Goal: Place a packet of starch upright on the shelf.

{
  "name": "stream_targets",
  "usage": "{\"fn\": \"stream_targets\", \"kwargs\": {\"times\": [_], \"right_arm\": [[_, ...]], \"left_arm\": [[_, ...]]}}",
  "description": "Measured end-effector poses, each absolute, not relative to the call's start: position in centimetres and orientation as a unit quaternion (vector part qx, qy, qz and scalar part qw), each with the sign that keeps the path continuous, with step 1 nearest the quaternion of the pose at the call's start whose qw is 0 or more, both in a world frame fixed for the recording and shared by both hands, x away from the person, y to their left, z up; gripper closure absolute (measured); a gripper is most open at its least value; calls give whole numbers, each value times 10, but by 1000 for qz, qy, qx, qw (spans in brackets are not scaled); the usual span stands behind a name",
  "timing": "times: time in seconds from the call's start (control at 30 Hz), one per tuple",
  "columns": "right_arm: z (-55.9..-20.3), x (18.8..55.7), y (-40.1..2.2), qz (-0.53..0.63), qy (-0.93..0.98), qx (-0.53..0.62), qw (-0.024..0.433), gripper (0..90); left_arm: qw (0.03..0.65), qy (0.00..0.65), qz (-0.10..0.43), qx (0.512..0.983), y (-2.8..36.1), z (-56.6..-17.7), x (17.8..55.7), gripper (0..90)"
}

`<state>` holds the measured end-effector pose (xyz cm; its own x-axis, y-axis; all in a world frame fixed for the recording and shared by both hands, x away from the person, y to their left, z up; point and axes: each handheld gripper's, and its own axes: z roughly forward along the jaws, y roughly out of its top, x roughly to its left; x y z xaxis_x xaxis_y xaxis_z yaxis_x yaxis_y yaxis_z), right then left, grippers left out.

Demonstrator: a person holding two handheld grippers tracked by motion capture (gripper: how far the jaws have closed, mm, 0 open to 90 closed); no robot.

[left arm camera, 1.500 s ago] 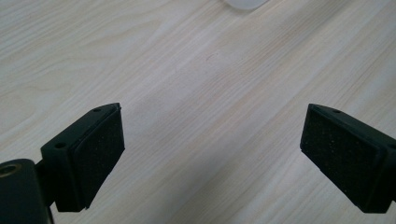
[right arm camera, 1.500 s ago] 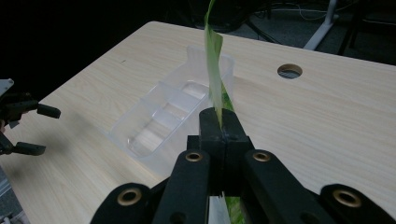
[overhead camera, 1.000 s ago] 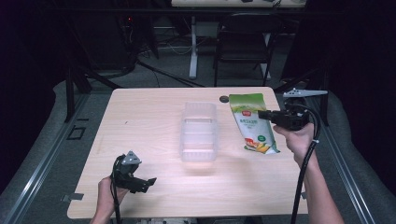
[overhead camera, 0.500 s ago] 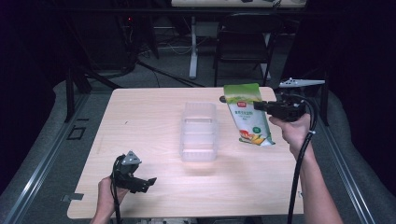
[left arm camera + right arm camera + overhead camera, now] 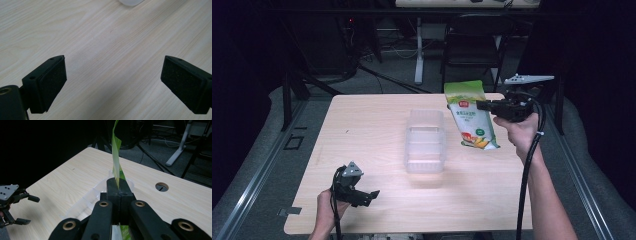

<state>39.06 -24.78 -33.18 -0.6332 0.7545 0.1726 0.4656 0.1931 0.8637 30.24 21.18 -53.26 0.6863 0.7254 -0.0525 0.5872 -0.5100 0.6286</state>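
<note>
A green and white snack bag hangs in the air over the table's right side, held by its right edge in my right gripper, which is shut on it. In the right gripper view the bag stands edge-on, pinched between the closed jaws of the right gripper. A clear plastic container lies on the table's middle, left of the bag. My left gripper rests near the front left corner, open. Its wide-apart pads frame bare wood, with the left gripper holding nothing.
The light wooden table has a round cable hole near its far right edge. A chair and a desk leg stand on the dark floor behind the table. A black cable trails from the right gripper along the forearm.
The right gripper has lifted the bag off the table and carried it up and away from the front. The left gripper has stayed where it was.
</note>
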Motion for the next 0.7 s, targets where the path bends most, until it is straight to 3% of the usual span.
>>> {"fn": "stream_targets", "kwargs": {"times": [0.7], "right_arm": [[-310,399,-206,510,768,362,138,900]], "left_arm": [[317,380,108,862,210,-533,302,64]]}}
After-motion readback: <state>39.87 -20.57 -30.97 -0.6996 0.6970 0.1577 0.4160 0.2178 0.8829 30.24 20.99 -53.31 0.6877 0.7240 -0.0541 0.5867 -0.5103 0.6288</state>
